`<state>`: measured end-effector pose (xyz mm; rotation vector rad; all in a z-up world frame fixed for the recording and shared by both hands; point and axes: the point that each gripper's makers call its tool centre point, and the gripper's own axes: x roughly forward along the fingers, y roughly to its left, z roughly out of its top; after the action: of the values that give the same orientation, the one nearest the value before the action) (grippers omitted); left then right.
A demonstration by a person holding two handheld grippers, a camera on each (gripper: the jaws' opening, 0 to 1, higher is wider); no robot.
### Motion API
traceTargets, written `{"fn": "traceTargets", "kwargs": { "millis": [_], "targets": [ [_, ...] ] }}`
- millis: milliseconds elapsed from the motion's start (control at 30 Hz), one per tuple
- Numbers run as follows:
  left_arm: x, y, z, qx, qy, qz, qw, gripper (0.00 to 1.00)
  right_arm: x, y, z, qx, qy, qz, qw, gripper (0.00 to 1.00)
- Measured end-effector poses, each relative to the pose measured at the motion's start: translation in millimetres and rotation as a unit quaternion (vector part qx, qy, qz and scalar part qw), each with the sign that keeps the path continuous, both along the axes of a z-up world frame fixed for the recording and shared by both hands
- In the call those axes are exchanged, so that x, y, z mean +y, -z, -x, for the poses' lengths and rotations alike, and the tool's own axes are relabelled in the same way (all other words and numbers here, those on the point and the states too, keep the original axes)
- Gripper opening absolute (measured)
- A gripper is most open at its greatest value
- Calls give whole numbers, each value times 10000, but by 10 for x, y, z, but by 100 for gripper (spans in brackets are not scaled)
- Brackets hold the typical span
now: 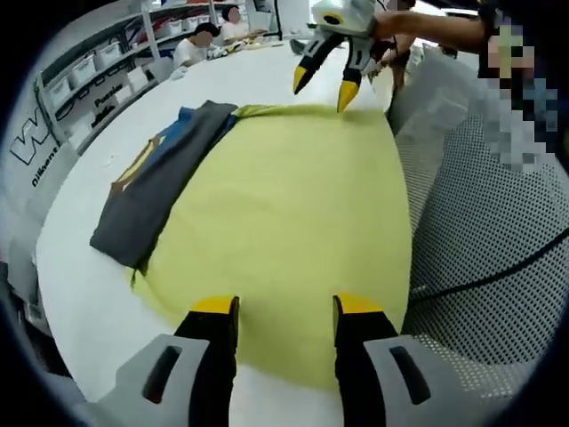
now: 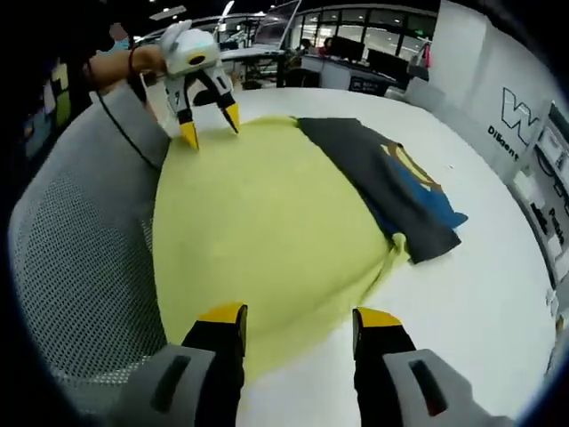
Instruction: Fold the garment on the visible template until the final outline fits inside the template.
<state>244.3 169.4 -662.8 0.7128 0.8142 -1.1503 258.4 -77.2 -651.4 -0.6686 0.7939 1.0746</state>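
While both grippers hover with jaws wide and empty, the step looks like reaching for opposite yellow hems. Left gripper [image 1: 283, 307] sits at bottom centre, yellow garment [image 1: 284, 222] just beyond its tips; dark template [image 1: 156, 182] lies upper left. Right gripper [image 2: 300, 316] likewise. Next: lower, pinch edges together.

A: What colours lie on the white table [image 1: 80, 294]?
B: A pale yellow template [image 1: 284, 231], plain. On it, a dark grey garment [image 1: 156, 191] with a blue and mustard-yellow print.
A: And the tools?
B: The left gripper [image 1: 284, 311] and right gripper [image 2: 298, 320] are black and grey with yellow tips. Beside the table, a grey mesh chair [image 2: 80, 258].
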Motion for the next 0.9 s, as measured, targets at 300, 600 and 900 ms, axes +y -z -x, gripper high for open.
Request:
{"fn": "traceTargets", "kwargs": {
  "millis": [300, 600, 900],
  "targets": [
    [129, 21, 221, 322, 392, -275, 9983, 38, -1, 172, 440, 387, -1235, 544, 9901, 41],
    [191, 87, 295, 413, 478, -437, 9970, 33, -131, 246, 476, 508, -1337, 828, 9862, 36],
    [209, 98, 317, 425, 290, -313, 9982, 28, -166, 245, 485, 591, -1124, 792, 9887, 27]
  ]
}}
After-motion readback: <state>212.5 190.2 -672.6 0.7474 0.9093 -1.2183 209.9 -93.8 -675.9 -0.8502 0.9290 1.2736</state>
